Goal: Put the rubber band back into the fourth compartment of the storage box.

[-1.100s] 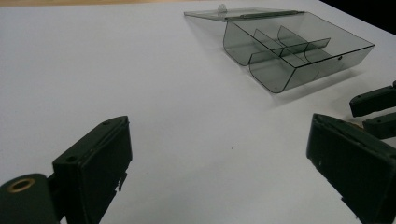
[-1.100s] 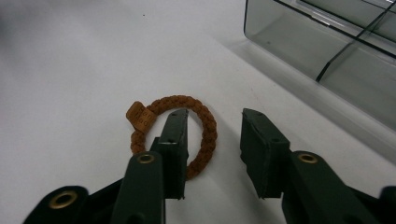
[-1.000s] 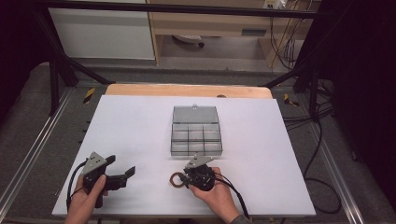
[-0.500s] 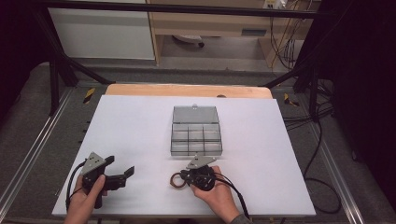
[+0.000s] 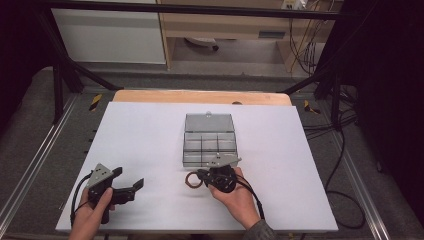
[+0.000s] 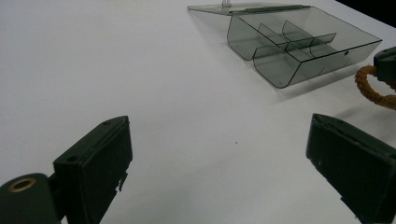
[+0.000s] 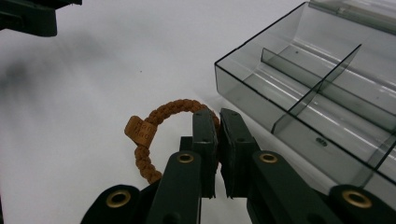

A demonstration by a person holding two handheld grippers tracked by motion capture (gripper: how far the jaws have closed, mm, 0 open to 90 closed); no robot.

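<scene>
You have one braided brown cord bracelet (image 7: 154,135) with a single small tan tag on it, lying toward the near edge of the white table top (image 5: 150,135). You have one clear grey plastic organiser box (image 5: 209,145) near the middle of that table, with one hinged lid folded back toward the far edge. You hold two black two-jaw grippers, one in each hand: the left gripper (image 5: 131,186) and the right gripper (image 5: 200,176).

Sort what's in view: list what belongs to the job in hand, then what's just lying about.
In the job:
- braided brown bracelet, clamped in the right gripper
- clear compartment box, lid open

Lying about:
- left gripper, open, idle
- wooden board beyond the white table top
</scene>
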